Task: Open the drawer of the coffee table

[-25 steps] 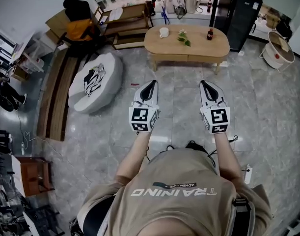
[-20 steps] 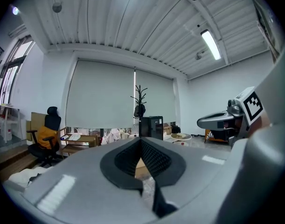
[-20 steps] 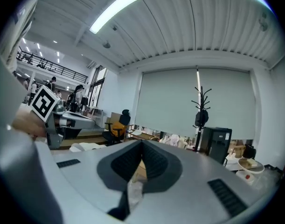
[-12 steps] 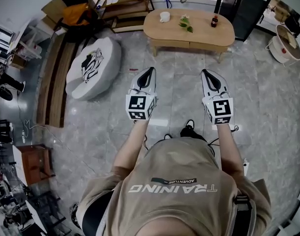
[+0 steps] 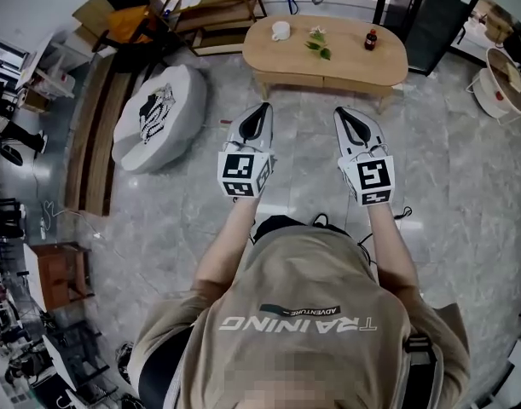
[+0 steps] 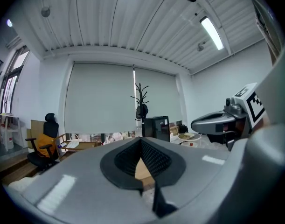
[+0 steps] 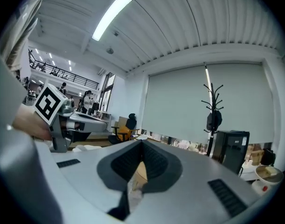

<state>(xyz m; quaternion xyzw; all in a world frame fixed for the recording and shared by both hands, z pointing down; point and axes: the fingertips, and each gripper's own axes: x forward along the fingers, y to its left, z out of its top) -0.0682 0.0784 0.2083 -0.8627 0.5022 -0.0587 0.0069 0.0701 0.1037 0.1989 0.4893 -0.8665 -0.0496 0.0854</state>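
Standing on the grey tiled floor (image 5: 200, 220), the person holds both tools out ahead, side by side near the centre of the head view and well apart from each other, each pointing toward the top of the frame. The left tool (image 5: 261, 108) has its jaws pressed together with nothing between them; its own view shows the ribbed pads meeting in a point. The right tool (image 5: 344, 112) is pressed together in the same way and is likewise empty.

The wooden bench (image 5: 345, 62), a low oval one, stands at the upper centre of the head view, apart from both tools with bare floor between. Its drawer front (image 5: 294, 79) is the pale band under the top on the side facing the person, and it looks flush with the frame (no handle can be made out at this size). On the bench top stand a white cup (image 5: 280, 31) toward the left end, a small green plant (image 5: 317, 44) in the middle and a dark bottle (image 5: 370, 39) toward the right.

A large white cushion (image 5: 158, 122) lies on the floor at the left of the bench, and a black cabinet (image 5: 431, 15) stands at the upper right.
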